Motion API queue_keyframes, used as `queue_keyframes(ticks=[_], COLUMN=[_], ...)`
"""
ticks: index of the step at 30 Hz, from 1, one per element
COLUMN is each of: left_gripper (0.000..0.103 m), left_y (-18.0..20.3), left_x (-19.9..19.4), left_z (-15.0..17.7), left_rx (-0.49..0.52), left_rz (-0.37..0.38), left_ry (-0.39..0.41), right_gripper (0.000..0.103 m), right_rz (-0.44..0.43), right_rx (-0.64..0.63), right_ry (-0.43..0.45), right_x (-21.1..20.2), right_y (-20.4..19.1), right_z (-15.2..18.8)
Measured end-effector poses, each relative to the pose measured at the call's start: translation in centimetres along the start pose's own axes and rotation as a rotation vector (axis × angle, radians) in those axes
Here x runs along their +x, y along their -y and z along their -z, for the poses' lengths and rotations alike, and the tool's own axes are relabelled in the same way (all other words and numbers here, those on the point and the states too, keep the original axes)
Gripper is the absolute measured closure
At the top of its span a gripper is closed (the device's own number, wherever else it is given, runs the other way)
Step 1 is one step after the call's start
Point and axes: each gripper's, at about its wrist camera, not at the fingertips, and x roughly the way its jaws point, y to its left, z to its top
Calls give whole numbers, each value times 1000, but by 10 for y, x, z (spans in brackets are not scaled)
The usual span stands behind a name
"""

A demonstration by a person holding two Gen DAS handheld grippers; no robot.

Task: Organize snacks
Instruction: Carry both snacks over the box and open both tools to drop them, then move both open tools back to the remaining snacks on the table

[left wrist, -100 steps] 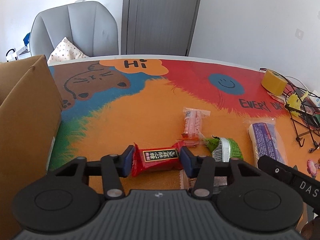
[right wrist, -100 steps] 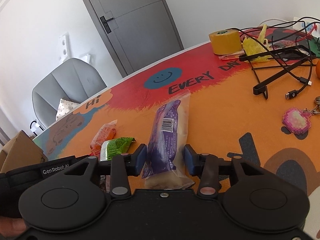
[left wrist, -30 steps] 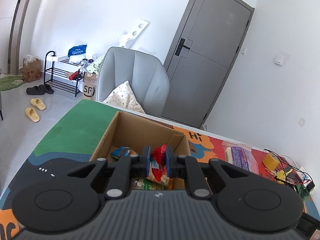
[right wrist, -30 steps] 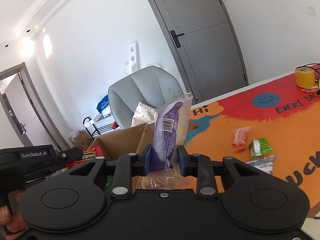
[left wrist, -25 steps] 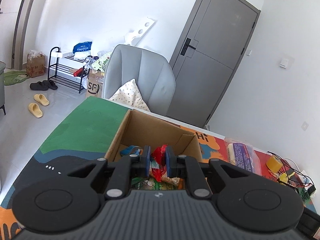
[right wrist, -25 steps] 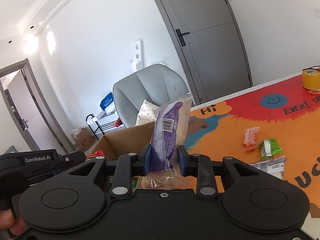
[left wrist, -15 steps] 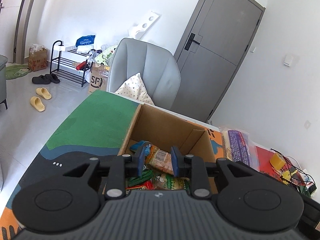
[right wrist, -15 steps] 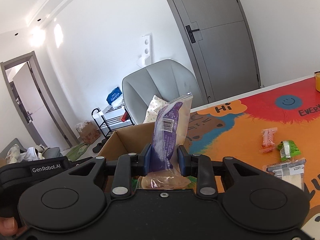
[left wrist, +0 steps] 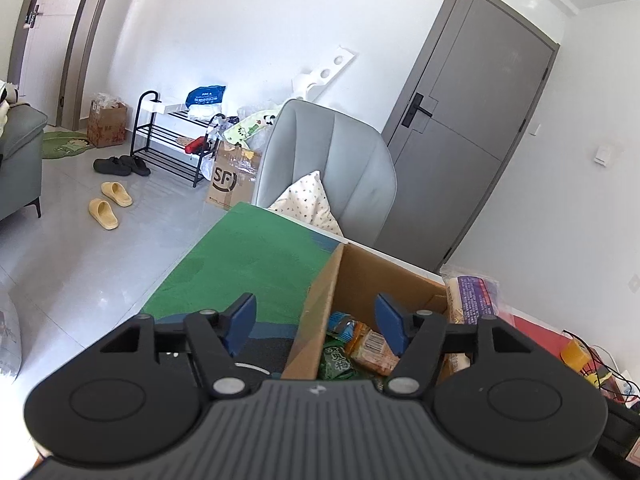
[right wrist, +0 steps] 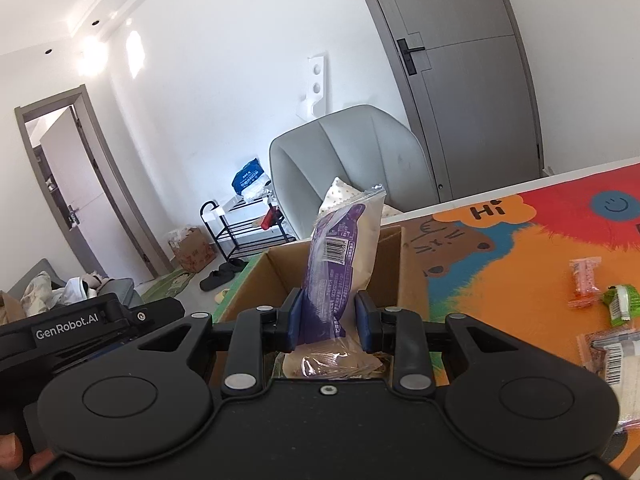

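Observation:
A brown cardboard box (left wrist: 376, 276) sits on the table's green end, with several snack packets (left wrist: 360, 346) inside. My left gripper (left wrist: 316, 320) hovers over the box's near left wall, its jaws opening with nothing between them. The red snack it carried is not visible. My right gripper (right wrist: 328, 320) is shut on a purple and clear bread packet (right wrist: 344, 256), held upright in front of the same box (right wrist: 276, 276). That packet (left wrist: 476, 292) also shows past the box's right side in the left wrist view. The left gripper's body (right wrist: 80, 328) shows at the left of the right wrist view.
A grey chair (left wrist: 328, 160) with a spotted cushion stands behind the table. On the orange part of the mat lie a pink packet (right wrist: 585, 276), a green packet (right wrist: 622, 308) and a clear wrapped snack (right wrist: 616, 356). A yellow tape roll (left wrist: 574, 354) and cables lie far right.
My left gripper let go of the red snack over the box, opened wide and slid left over the box's wall. My right gripper carried the purple packet closer to the box.

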Motion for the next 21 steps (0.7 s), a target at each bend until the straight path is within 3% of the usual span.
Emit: queue_keyframes(ticks=[10,13,21], left_gripper=[29,28,21], left_y=[-27,-33,-26], left_x=[0,2,3], left_z=[-7,-9,-7], left_rx=[-44,-61,-52], left_rz=[-45,-60,-49], left_ry=[14,9,0], right_gripper=[74,66,64], right_rz=[-45,-90,-49], right_rx=[-9,-15,16], right_ry=[-36,-65,-50], right_x=[22,27,10], right_y=[-27,-32,-14], right_z=[3,6,3])
